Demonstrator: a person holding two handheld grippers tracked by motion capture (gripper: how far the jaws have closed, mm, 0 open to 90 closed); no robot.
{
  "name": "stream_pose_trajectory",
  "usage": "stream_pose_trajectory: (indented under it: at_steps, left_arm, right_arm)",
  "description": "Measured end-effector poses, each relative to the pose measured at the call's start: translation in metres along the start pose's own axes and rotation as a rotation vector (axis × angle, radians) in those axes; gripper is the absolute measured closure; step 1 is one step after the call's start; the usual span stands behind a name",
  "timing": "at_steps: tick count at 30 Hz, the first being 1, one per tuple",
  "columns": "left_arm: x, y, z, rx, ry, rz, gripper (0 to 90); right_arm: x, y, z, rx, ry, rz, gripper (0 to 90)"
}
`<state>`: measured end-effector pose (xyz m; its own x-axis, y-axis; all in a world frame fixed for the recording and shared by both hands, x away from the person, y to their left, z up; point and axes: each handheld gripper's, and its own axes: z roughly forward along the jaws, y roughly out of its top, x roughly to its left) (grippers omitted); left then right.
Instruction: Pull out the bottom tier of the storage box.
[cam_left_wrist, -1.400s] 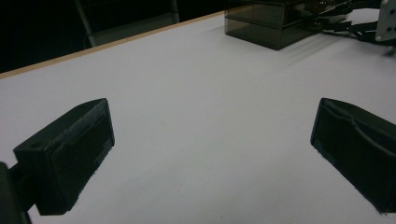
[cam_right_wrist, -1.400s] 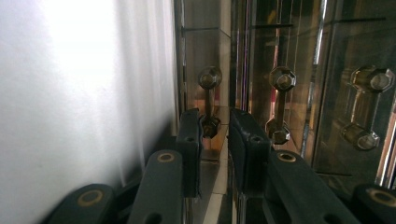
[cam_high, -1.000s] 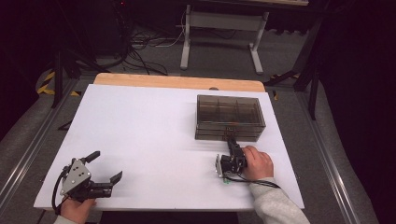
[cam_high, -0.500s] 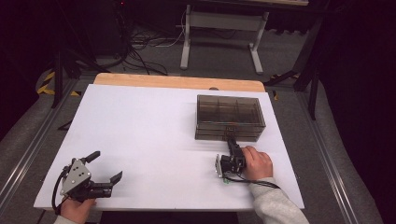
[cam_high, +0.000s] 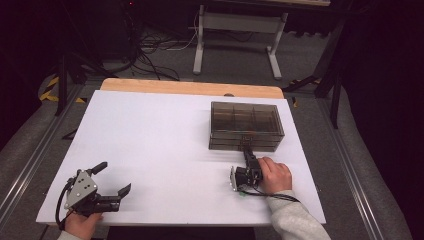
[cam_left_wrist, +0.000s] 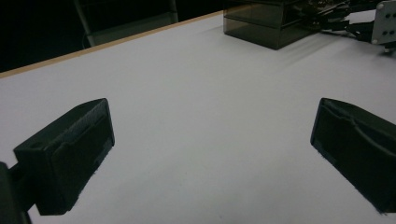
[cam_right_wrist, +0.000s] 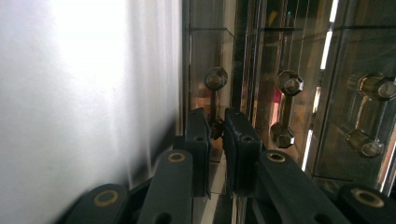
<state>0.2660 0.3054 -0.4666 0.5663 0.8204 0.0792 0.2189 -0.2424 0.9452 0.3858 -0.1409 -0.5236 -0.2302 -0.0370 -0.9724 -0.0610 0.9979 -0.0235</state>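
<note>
Smoked drawer box (cam_high: 246, 125) lies long axis left-right, front facing near. Right hand-held gripper (cam_right_wrist: 217, 128) is clamped on its drawer handle (cam_right_wrist: 215, 100). Left hand-held gripper (cam_high: 114, 177) stands apart above the bench (cam_high: 150, 140).

Drawer box (cam_high: 246, 125) sitting on table (cam_high: 160, 140), far right side. Right gripper (cam_high: 247, 156) resting just in front of it, left gripper (cam_high: 112, 179) sitting near-left corner, well apart.

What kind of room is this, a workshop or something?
Probably a lab or test room: a bare white table with one smoky plastic drawer box, cables tangled on the floor, and a metal stand behind.
</note>
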Motion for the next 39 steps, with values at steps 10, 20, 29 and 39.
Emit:
stream_pose_trajectory:
  at_steps: [10, 20, 29, 39]
  left_arm:
    - [0.000, 0.000, 0.000, 0.000, 0.000, -0.002, 0.6]
    - [0.000, 0.000, 0.000, 0.003, 0.000, -0.002, 0.6]
    - [0.000, 0.000, 0.000, 0.003, 0.001, -0.002, 0.6]
    - [0.000, 0.000, 0.000, 0.003, 0.001, -0.002, 0.6]
  right_arm:
    - [-0.002, 0.000, -0.001, -0.002, 0.005, 0.006, 81.4]
    - [-0.004, 0.000, -0.003, -0.002, 0.015, 0.007, 81.4]
    - [-0.005, 0.000, -0.009, -0.008, 0.032, 0.020, 81.3]
    - [-0.005, -0.001, -0.016, -0.001, 0.056, 0.047, 81.2]
